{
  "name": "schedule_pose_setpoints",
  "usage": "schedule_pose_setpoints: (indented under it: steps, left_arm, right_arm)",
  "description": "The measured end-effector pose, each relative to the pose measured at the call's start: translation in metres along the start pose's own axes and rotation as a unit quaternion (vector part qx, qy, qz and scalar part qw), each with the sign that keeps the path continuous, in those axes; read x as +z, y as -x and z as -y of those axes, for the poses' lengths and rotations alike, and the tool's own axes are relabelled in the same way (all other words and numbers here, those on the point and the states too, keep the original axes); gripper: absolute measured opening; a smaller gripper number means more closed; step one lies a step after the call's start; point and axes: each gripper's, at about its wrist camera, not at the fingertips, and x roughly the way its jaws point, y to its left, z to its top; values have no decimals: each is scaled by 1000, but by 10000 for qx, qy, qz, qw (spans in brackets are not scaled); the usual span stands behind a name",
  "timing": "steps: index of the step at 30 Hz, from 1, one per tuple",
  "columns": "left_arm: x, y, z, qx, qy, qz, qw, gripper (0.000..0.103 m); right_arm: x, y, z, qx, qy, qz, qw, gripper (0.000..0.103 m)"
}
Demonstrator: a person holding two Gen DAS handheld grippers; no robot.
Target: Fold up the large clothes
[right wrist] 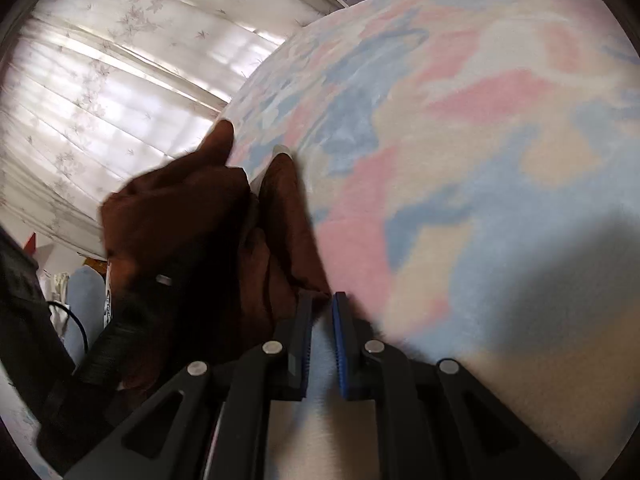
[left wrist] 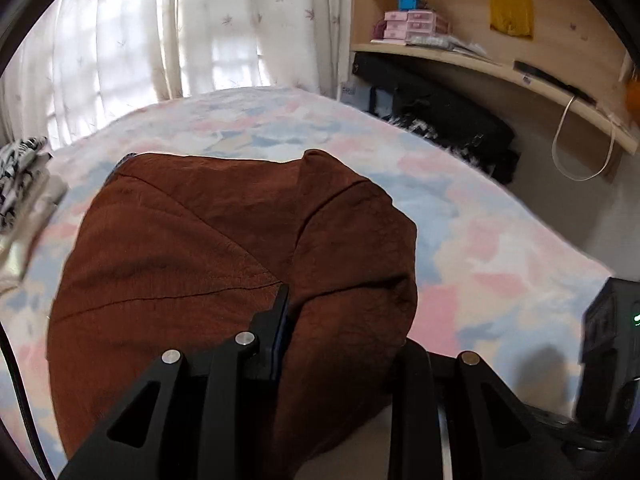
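A brown garment (left wrist: 192, 248) lies folded on the bed's pastel blanket (left wrist: 460, 248). My left gripper (left wrist: 344, 320) sits at its near edge, jaws apart. Its left finger (left wrist: 280, 320) rests against a cloth fold that bulges between the jaws and hides the right fingertip. In the right wrist view the brown garment (right wrist: 192, 232) is bunched at the left on the blanket (right wrist: 460, 160). My right gripper (right wrist: 322, 296) stands narrowly open beside it, with a cloth corner just touching its left fingertip and blanket showing between the blue pads (right wrist: 342, 344).
A stack of folded patterned clothes (left wrist: 20, 188) sits on the bed's left side. White curtains (left wrist: 160, 32) hang behind the bed. A wooden shelf (left wrist: 480, 60) and a black bag (left wrist: 448, 120) stand past the bed's right edge. A person's dark sleeve (right wrist: 20, 300) is at the left.
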Motion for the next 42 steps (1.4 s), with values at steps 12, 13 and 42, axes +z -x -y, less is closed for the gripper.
schedule_pose_setpoints:
  steps: [12, 13, 42]
  left_arm:
    - [-12, 21, -1, -811, 8, -638, 9947, 89]
    - [-13, 35, -3, -871, 55, -544, 9947, 89]
    - [-21, 48, -134, 540, 1423, -573, 9867, 78]
  right_arm:
    - [6, 19, 8, 476, -319, 82, 9983, 39]
    - [6, 22, 5, 553, -297, 62, 9980, 43]
    - [63, -3, -47, 1311, 372, -503, 9894, 20]
